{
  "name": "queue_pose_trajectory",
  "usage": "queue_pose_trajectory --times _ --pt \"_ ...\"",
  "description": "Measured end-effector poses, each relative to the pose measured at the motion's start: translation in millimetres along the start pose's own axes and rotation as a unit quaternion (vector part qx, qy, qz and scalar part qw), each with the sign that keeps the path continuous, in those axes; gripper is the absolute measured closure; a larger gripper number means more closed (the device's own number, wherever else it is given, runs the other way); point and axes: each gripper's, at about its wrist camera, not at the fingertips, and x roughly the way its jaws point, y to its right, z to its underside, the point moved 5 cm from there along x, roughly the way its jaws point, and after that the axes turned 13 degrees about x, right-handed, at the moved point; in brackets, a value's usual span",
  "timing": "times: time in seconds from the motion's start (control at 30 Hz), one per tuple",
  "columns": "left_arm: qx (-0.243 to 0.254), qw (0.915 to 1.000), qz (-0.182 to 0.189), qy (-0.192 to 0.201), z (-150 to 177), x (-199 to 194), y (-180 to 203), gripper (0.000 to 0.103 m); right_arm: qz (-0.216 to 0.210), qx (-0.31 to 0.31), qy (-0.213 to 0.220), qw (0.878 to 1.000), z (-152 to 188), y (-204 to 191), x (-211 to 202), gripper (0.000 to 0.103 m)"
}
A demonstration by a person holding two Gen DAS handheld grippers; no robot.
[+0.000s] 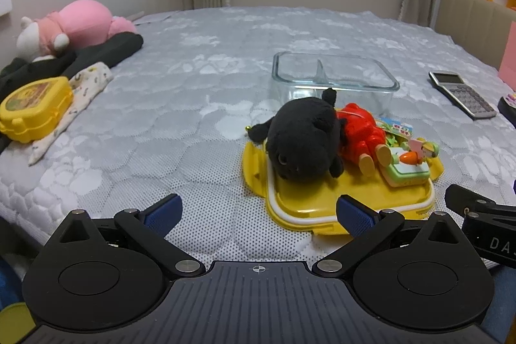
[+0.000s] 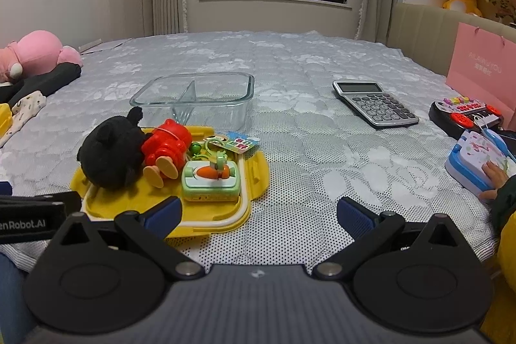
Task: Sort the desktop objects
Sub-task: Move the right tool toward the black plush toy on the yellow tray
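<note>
A yellow lid tray [image 1: 303, 202] [image 2: 206, 215] lies on the bed. On it lie a black plush [image 1: 303, 144] [image 2: 109, 153], a red toy figure [image 1: 361, 131] [image 2: 167, 147] and a green carrot toy [image 1: 409, 166] [image 2: 211, 179]. A clear divided glass container [image 1: 332, 76] [image 2: 200, 95] stands just behind the tray. My left gripper [image 1: 258, 211] is open and empty, low in front of the tray's left side. My right gripper [image 2: 258, 211] is open and empty, in front of the tray's right corner.
A calculator [image 1: 461, 94] [image 2: 374, 103] lies to the right, with a toy piano [image 2: 464, 115], a blue-white toy box [image 2: 477, 157] under a hand, and a pink bag [image 2: 480, 66]. At left lie a yellow box [image 1: 32, 108], dark and patterned cloths [image 1: 90, 54] and a pink plush [image 1: 77, 24].
</note>
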Motion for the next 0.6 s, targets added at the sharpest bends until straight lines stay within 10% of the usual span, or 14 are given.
queue_pose_trajectory --times 0.6 --pt "-0.004 1.0000 0.001 -0.008 -2 9 -1 0.000 0.005 0.003 -0.004 1.000 -1 -1 4 0.000"
